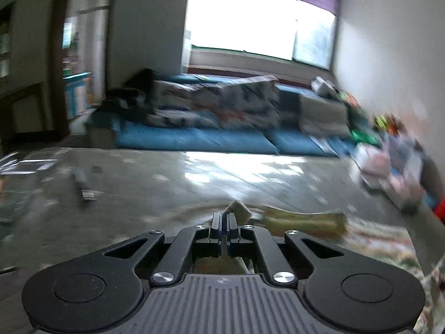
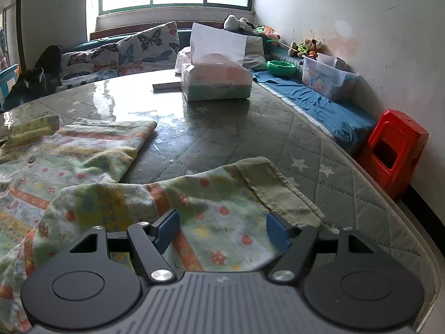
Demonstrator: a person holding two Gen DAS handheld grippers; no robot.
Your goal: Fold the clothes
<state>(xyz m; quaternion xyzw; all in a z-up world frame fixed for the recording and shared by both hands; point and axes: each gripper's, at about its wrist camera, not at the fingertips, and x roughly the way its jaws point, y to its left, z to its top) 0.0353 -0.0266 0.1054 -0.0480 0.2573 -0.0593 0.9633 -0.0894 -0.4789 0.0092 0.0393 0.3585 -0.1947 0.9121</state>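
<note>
My left tool (image 1: 224, 224) is pinched tight on a pale edge of the one pastel floral-striped cotton garment (image 2: 83, 167), which is spread over the grey star-quilted worktop (image 2: 306, 144). My right tool (image 2: 221, 231) hovers wide apart and empty over its sleeve. Risk: the thin pinch slips if I pull fast; the left view is blurred. One white tissue box (image 2: 217, 83), well apart.
</note>
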